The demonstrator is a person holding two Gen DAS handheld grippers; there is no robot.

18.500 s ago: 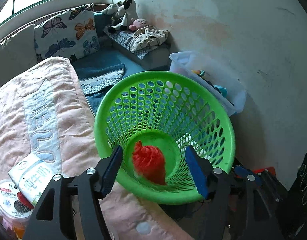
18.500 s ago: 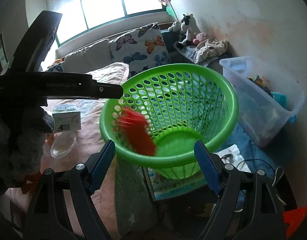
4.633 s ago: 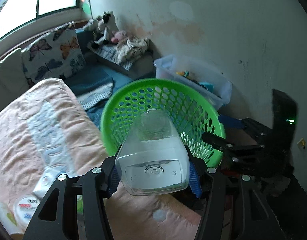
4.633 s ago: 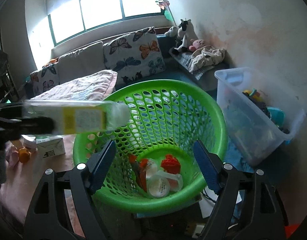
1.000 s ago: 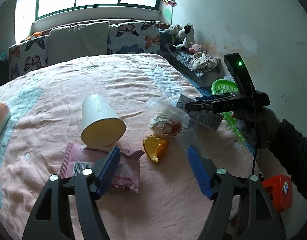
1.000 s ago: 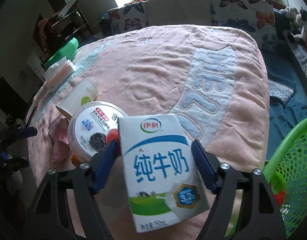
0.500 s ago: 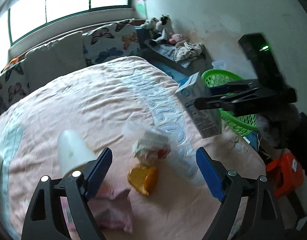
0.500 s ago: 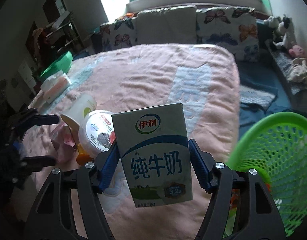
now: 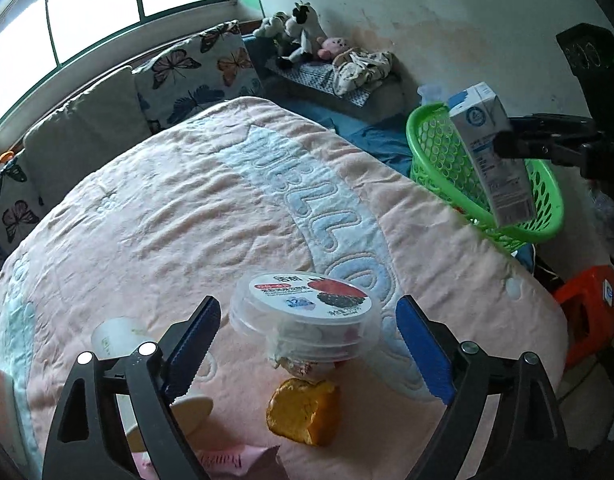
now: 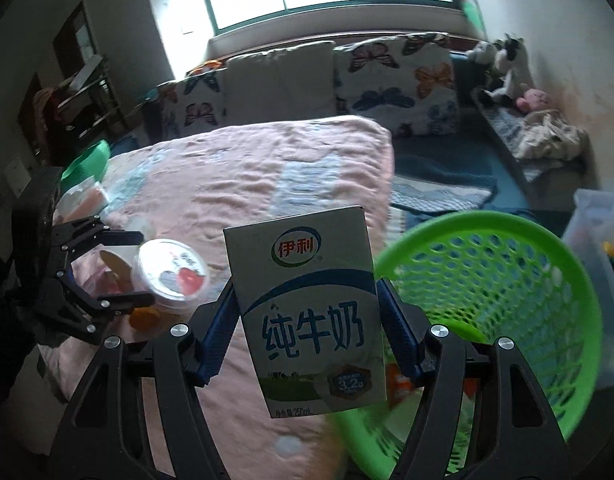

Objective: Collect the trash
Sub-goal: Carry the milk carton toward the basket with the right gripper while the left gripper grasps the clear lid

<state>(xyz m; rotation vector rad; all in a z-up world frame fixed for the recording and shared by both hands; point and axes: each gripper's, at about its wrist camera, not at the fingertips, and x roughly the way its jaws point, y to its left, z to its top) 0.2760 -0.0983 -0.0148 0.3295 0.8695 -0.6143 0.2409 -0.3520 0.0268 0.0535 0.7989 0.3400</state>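
While your right gripper (image 10: 307, 330) clamps the milk carton (image 10: 311, 312) beside the green basket (image 10: 507, 280), which already holds some trash, your left gripper (image 9: 307, 344), jaws just widened, stands empty around the yogurt cup (image 9: 307, 316); peel, paper cup and wrapper remain.

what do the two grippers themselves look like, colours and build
Both match: the left gripper and right gripper have black open-frame linkage arms with silver round bolts. Their fingers are lined with blue ridged, saw-toothed pads. No cables or sleeves show.
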